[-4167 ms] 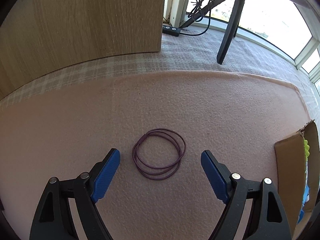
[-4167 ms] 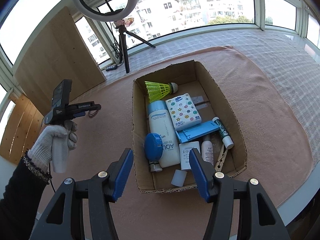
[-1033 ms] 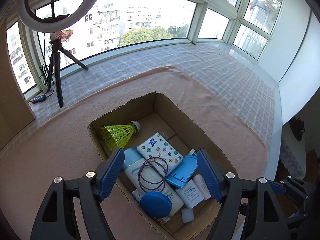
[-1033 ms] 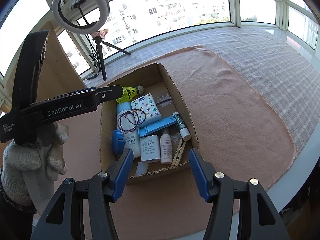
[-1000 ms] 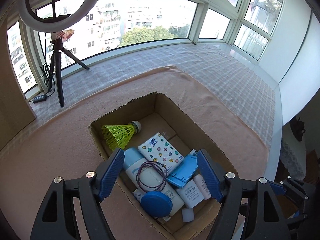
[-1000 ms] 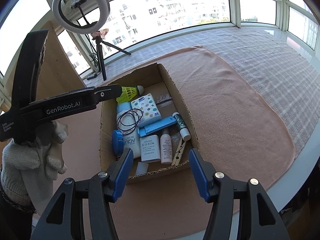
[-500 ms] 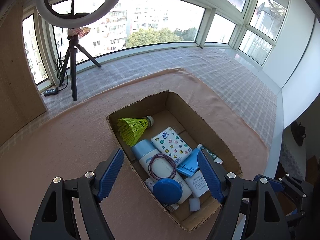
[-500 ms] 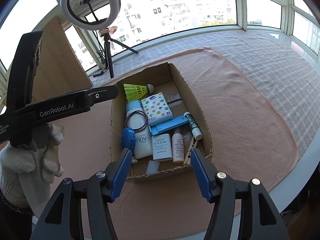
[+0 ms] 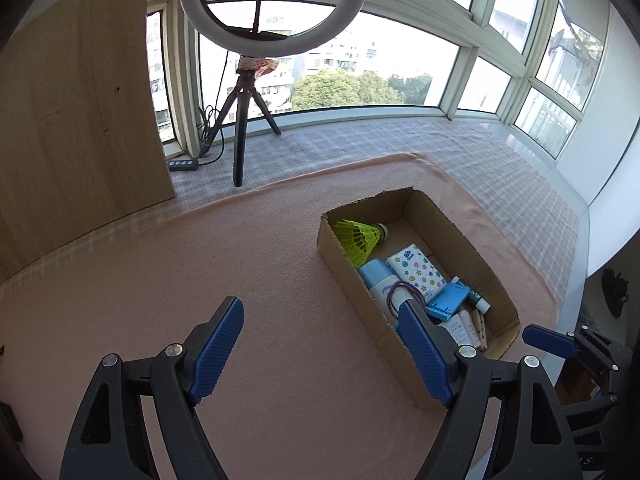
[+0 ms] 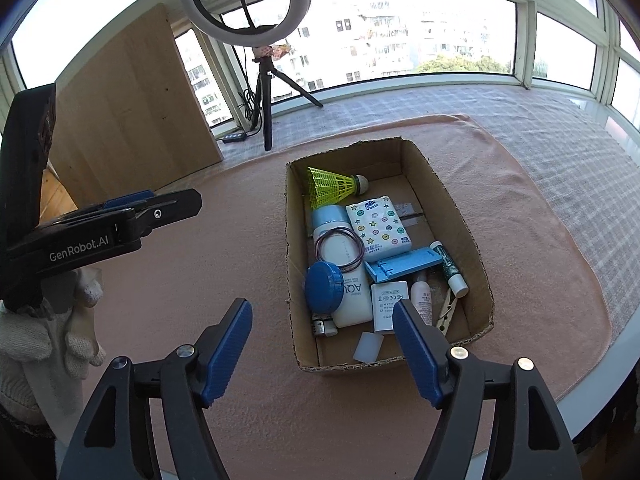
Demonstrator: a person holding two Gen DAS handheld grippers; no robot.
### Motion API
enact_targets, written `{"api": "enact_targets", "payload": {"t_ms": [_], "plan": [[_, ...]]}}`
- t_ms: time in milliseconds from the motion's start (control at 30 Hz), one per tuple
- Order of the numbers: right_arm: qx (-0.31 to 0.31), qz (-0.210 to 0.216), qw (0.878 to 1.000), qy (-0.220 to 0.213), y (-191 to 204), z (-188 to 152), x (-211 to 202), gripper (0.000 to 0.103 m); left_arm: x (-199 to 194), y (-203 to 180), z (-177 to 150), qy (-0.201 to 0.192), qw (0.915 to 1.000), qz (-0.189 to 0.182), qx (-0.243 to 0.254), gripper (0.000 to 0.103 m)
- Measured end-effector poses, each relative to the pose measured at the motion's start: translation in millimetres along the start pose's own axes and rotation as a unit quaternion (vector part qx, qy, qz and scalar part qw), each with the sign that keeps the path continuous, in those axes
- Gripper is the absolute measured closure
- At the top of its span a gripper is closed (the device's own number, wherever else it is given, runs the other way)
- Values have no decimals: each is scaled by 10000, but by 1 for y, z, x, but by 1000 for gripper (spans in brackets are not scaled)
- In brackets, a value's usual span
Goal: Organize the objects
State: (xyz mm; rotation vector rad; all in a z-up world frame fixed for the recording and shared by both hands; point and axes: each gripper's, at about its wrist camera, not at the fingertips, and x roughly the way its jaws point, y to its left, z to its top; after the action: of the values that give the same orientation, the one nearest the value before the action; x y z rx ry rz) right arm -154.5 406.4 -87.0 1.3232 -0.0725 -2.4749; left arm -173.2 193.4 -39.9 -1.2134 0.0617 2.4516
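Note:
The cardboard box sits on the pink mat and holds several items: a green shuttlecock, a tissue pack, a white bottle and a blue phone stand. The purple hair-tie loops lie on the white bottle; they also show in the left wrist view. My left gripper is open and empty, left of the box over bare mat. My right gripper is open and empty at the box's near end.
A ring light on a tripod stands at the back by the windows. A wooden panel stands at the back left. The pink mat covers the sill and ends near the edge at right.
The purple loops were on the mat 4.2 s ago and now lie in the box. In the last second my left gripper has swung left, away from over the box.

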Motion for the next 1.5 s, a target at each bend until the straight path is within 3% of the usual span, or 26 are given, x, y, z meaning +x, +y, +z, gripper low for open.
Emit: {"api": "enact_targets", "payload": {"t_ms": [300,800,1167,1500], "plan": [[-530,-34,9985,-133,49,11,7,25,-43,56,-29,-207,9977,517,-376,19],[-1208,-94,9923,-241,120,9,21,24,-90,120,-81,-330,9879,1095,-1052,17],[-1552,86,9875,-281,163,-1,25,24,-109,151,-118,-259,9792,1400,-1446,17],[-1764,127,9835,-369,188,-11,19,24,-122,154,-135,-251,9764,1497,-1533,17]]}}
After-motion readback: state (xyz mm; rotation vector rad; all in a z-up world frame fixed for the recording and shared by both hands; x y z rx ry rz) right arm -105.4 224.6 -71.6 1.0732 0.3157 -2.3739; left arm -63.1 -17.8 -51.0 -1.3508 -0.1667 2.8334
